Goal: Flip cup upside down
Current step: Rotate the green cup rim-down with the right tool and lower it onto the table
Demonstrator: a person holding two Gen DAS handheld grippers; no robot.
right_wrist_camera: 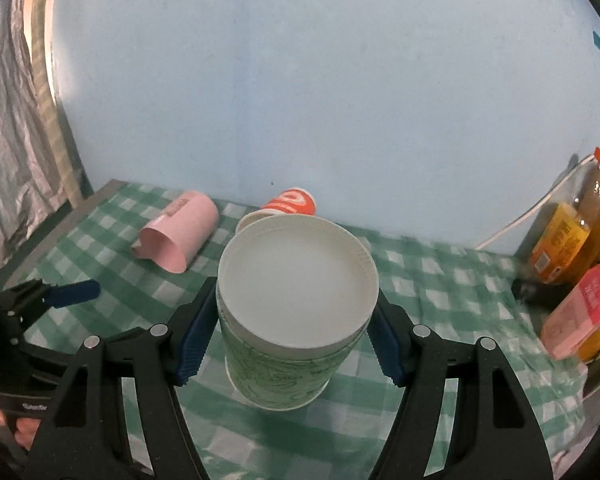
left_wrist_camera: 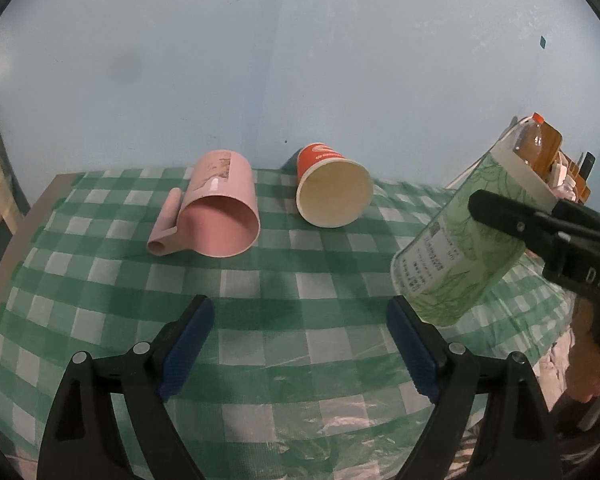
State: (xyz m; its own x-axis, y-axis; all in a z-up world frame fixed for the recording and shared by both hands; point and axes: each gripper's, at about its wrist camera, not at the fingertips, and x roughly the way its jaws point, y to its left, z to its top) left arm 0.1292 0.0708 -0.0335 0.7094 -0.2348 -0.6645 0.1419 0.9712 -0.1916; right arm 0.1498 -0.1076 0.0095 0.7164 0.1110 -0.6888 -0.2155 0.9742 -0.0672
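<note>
Green cup held up over the checked table

At the far left a pink mug [left_wrist_camera: 216,208] lies on its side, then an orange cup [left_wrist_camera: 332,190] on its side. Low in the middle, the left gripper [left_wrist_camera: 300,344] is wide open, holding nothing. At the right, the right gripper [right_wrist_camera: 290,336] squeezes the tilted green cup [left_wrist_camera: 464,240].

"DAS" stands on the right claw's [left_wrist_camera: 496,208] black body; the green cup's [left_wrist_camera: 460,248] print is illegible.

pale blue wall [left_wrist_camera: 300,60] behind, table edge [left_wrist_camera: 24,224] under green-white checked cloth [left_wrist_camera: 260,280], crinkled silver sheet [right_wrist_camera: 8,100] at left, bright strip beside it, small teal mark [right_wrist_camera: 596,41] on wall
</note>
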